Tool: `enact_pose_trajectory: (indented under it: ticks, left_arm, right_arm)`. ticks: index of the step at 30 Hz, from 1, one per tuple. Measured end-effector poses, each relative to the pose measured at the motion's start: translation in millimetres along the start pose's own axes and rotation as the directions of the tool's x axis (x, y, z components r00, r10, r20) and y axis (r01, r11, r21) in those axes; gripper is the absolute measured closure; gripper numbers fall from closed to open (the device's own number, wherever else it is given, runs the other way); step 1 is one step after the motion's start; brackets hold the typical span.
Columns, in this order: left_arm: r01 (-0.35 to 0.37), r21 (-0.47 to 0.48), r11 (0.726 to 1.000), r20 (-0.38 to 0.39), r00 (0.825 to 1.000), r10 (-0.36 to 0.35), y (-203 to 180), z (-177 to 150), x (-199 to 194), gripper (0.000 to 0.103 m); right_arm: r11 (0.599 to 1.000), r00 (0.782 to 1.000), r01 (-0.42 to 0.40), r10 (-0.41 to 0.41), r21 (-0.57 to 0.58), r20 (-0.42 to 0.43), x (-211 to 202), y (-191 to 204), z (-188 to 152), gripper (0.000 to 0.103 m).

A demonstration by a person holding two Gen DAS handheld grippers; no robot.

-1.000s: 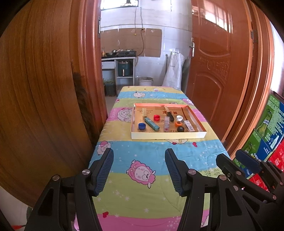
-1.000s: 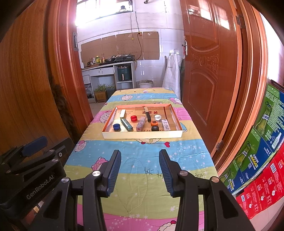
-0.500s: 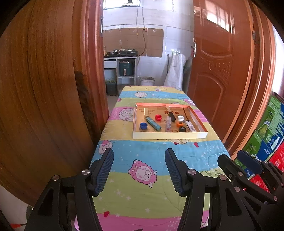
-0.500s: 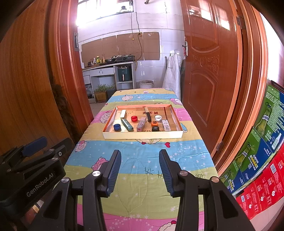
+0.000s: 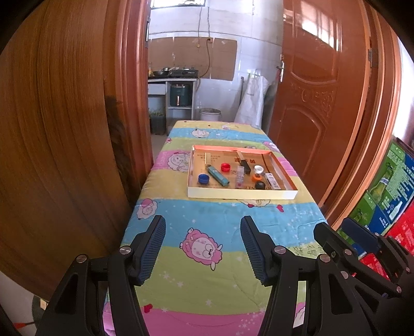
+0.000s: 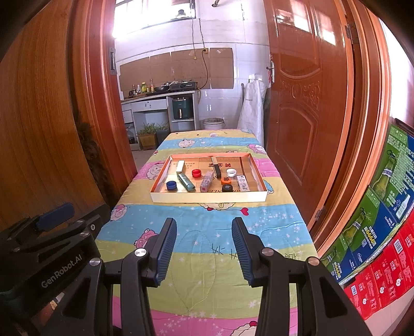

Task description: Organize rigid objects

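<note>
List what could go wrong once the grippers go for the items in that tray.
1. The bottle caps, such as the black cap beside the orange cap, lie close together; open jaws may knock a neighbour.
2. The tray is a light cardboard lid on a soft quilt, so a push may slide it.

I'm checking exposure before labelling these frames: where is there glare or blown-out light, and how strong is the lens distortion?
Right wrist view: the window above the kitchen is blown out, and the door shows glare. Left wrist view: more even light, mild sheen on the door. Both views: fisheye bending at the edges; the tray stays sharp.
</note>
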State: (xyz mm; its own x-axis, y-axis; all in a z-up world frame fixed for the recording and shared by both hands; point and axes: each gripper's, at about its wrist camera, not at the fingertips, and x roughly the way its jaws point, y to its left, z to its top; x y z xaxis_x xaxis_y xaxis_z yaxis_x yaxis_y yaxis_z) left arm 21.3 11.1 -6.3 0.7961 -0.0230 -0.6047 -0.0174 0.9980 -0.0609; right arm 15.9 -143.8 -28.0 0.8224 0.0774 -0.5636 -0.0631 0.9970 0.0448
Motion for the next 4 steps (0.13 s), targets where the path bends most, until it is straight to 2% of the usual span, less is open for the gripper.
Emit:
enact_pose_trajectory:
  ticks: [4]
  left_arm:
    - [-0.036, 0.018, 0.999, 0.035, 0.999, 0.035, -3.6, -1.4, -4.8, 0.041]
  right_arm:
    - [1.000, 1.000, -0.001, 0.001, 0.000, 0.000, 0.0, 0.0, -0.1, 0.059]
